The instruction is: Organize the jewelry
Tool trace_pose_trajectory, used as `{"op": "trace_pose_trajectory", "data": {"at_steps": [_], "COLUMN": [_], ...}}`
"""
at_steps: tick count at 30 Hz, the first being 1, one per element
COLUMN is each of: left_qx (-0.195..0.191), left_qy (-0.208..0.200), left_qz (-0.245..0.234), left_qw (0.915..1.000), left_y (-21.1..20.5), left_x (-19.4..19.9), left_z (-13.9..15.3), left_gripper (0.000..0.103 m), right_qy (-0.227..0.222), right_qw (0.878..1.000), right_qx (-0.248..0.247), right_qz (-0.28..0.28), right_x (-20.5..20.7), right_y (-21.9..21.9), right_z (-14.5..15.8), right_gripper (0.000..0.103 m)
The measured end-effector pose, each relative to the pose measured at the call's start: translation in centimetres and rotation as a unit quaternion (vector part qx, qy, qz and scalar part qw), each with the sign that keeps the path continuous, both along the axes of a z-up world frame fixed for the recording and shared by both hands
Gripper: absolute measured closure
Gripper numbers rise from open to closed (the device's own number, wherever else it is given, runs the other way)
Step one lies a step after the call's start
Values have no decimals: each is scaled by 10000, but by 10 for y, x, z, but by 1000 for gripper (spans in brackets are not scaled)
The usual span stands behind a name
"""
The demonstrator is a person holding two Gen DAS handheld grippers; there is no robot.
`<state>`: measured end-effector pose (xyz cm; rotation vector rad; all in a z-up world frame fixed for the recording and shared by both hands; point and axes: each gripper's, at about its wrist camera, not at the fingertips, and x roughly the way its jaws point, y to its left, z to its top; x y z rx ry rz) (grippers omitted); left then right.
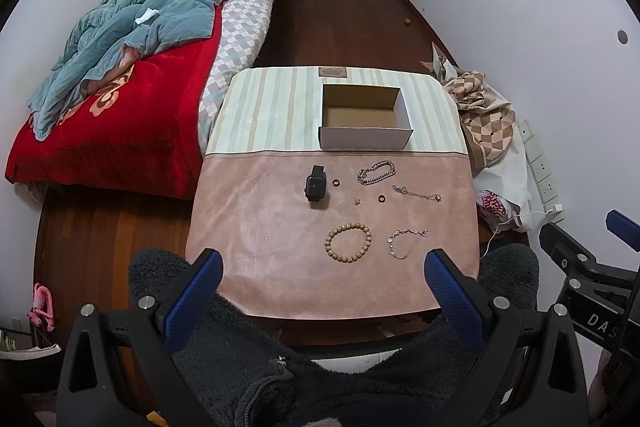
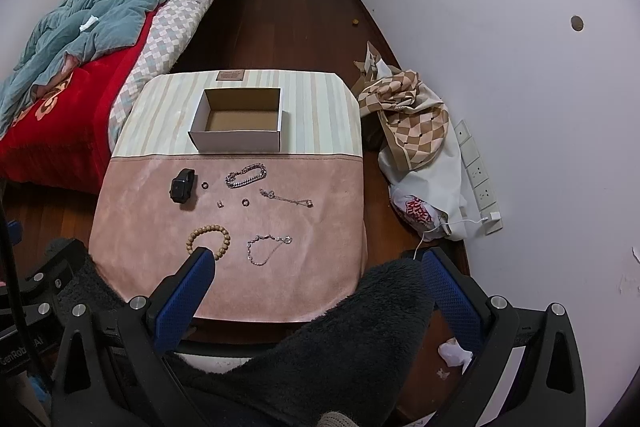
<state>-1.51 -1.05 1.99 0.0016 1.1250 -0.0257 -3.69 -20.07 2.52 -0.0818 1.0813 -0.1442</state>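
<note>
Both your tongs (image 1: pixel 322 277) (image 2: pixel 314 277) spread, empty; thin chain (image 2: pixel 267 249) lower center may slip, box (image 2: pixel 240 125) untouched.

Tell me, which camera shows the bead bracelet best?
The left wrist view: the whole bead bracelet lies unobstructed. In the right wrist view, a blue gripper finger covers the near part of the loop.

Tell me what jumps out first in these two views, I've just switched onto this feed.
The open white cardboard box sits empty on the striped far half of the table cover. In front of it, on the pink half, lie a black smartwatch, a chunky silver chain, a wooden bead bracelet and finer chains. Both the left gripper and right gripper hang open at the near edge, holding nothing.
</note>
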Motion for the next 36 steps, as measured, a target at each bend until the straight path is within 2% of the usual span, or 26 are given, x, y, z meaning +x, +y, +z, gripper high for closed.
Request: {"op": "trace_pose_trajectory", "data": {"at_steps": [8, 12, 16, 20, 22, 24, 26, 31, 33, 36], "left_qx": [141, 539, 881, 1010, 1137, 1284, 1322, 1415, 1402, 1381], "left_qy": [-149, -368, -188, 186, 337, 500, 707, 954, 1022, 1095], "left_qz": [123, 186, 160, 151, 211, 294, 343, 318, 262, 192], "left_qw": [9997, 9977, 9958, 9946, 9927, 9900, 9881, 9848, 9845, 9842], "left_y": [1, 1, 2, 7, 12, 16, 20, 19, 16, 15], "left_x": [11, 34, 63, 84, 91, 95, 97, 95, 95, 95], "left_z": [-9, -32, -79, -133, -161, -188, -208, -241, -247, -256], "left_gripper": [0, 0, 0, 0, 0, 0, 0, 0, 0, 0], "right_qy": [-32, 115, 432, 781, 987, 1260, 1313, 1283, 1335, 1100], "right_qw": [9999, 9995, 9977, 9929, 9885, 9820, 9824, 9886, 9886, 9919], "right_qx": [24, 111, 338, 805, 1039, 1315, 1244, 786, 695, 593], "right_qz": [-103, -271, -409, -395, -476, -507, -455, -11, 36, 230], "right_x": [9, 35, 67, 90, 97, 102, 104, 102, 101, 102], "right_y": [-5, -17, -29, -37, -40, -42, -39, -26, -24, -17], "right_z": [-6, -31, -80, -151, -196, -236, -263, -302, -311, -314], "right_gripper": [0, 0, 0, 0, 5, 19, 23, 25, 32, 37]}}
